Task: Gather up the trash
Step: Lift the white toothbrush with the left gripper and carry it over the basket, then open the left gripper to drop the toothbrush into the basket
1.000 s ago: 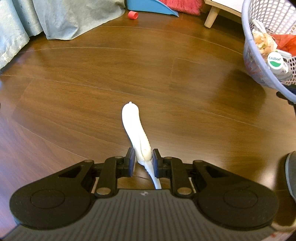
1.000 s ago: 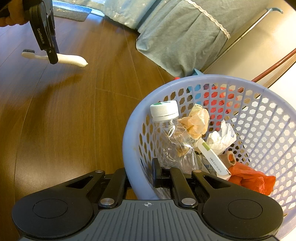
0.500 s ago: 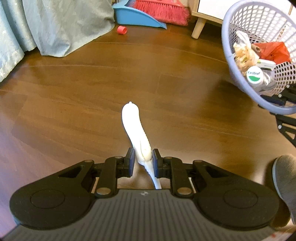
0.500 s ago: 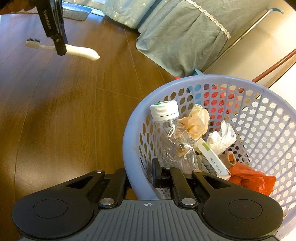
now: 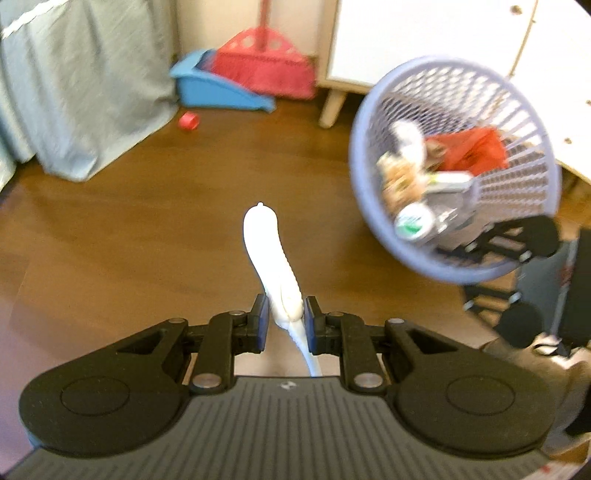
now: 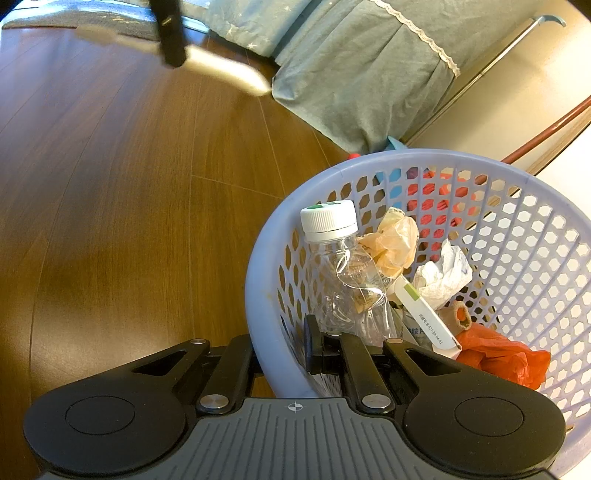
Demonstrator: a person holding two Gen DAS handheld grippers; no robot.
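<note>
My left gripper is shut on a white toothbrush, whose handle points forward above the wooden floor. The same toothbrush shows blurred at the top of the right wrist view, held by the left gripper's dark fingers. My right gripper is shut on the near rim of a lavender mesh basket, held tilted. The basket appears at the right of the left wrist view. Inside it lie a clear bottle with a white cap, crumpled paper, a small carton and red plastic.
A red bottle cap lies on the floor by a blue dustpan and red broom. Grey-green bed fabric hangs at the left, a white cabinet on wooden legs stands behind. The bed skirt also shows in the right wrist view.
The left gripper has risen and swung toward the basket with the toothbrush in it; the basket now sits nearer and more central in its view. The right gripper's hold on the rim is unchanged.
</note>
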